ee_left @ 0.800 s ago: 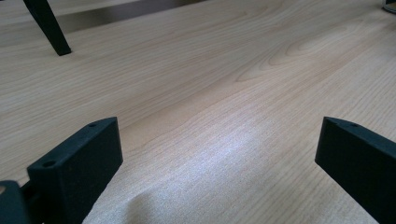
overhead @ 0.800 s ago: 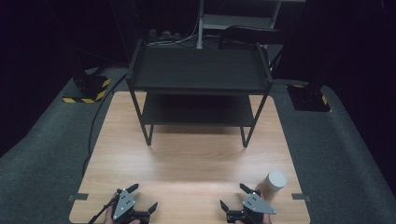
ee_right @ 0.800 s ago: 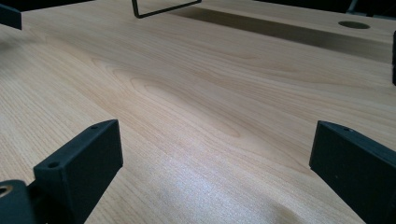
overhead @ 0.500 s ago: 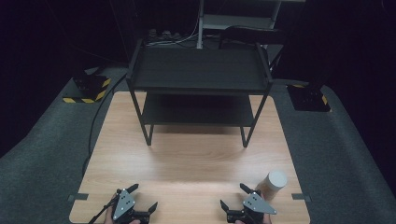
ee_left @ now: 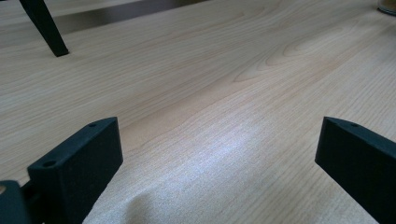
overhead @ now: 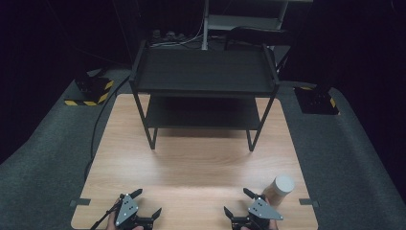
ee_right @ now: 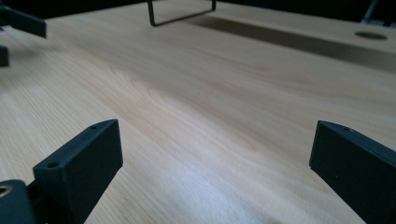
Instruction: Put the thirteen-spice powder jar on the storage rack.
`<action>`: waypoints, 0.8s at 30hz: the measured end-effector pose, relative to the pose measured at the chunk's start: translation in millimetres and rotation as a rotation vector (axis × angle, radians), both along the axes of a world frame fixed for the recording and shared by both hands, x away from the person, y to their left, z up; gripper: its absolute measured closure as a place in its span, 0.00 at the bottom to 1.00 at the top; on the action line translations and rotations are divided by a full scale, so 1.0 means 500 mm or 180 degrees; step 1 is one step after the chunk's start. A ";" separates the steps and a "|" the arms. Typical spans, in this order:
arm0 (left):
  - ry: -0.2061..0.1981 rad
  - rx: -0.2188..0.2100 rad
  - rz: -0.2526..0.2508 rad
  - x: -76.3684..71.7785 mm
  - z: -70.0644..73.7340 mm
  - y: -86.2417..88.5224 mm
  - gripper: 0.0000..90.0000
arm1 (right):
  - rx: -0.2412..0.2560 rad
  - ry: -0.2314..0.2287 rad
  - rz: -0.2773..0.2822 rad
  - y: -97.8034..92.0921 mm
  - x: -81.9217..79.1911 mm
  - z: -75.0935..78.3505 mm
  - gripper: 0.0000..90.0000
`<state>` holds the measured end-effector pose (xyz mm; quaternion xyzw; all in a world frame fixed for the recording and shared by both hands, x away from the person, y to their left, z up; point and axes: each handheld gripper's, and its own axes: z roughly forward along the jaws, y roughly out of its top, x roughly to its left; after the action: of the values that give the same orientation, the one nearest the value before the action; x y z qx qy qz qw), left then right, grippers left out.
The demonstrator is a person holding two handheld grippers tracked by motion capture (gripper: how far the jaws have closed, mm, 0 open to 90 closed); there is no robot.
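A tan cylinder-shaped jar (overhead: 279,189) with a white lid stands upright on the wooden table (overhead: 201,163) near the front right corner. My right gripper (overhead: 237,201) rests just left of the jar at the front edge, open, with nothing between its jaws (ee_right: 217,140). My left gripper (overhead: 146,201) lies at the front left, also open and empty (ee_left: 219,140). In the left gripper view, the jar's base (ee_left: 387,7) peeks in at the top right. The left gripper's black fingers (ee_right: 23,23) appear at the top left of the right gripper view.
A black two-tier shelf (overhead: 203,72) stands at the back middle of the table, its leg (ee_left: 44,28) and foot bar (ee_right: 182,16) showing in the gripper views. Bare wood lies between the shelf and the grippers. Grey padding (overhead: 43,158) surrounds the table.
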<state>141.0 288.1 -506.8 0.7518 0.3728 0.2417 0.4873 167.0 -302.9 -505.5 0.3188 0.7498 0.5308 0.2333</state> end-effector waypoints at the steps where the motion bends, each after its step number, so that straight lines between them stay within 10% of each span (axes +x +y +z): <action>1: 0.0002 -0.0007 0.0000 0.000 0.000 0.000 0.01 | 0.0019 -0.0092 0.0022 -0.001 -0.006 0.008 0.02; 12: 0.0011 -0.0015 -0.0007 0.001 0.000 0.002 0.01 | 0.0311 -0.0556 0.0101 -0.033 -0.064 0.055 0.02; 24: 0.0026 -0.0021 -0.0016 0.004 0.000 0.002 0.01 | 0.0386 -0.0659 -0.0114 -0.085 -0.149 0.070 0.02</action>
<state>142.9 289.1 -506.5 0.7521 0.3737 0.2362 0.4889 92.6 -345.2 -470.7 0.2891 0.6824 0.6010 0.2992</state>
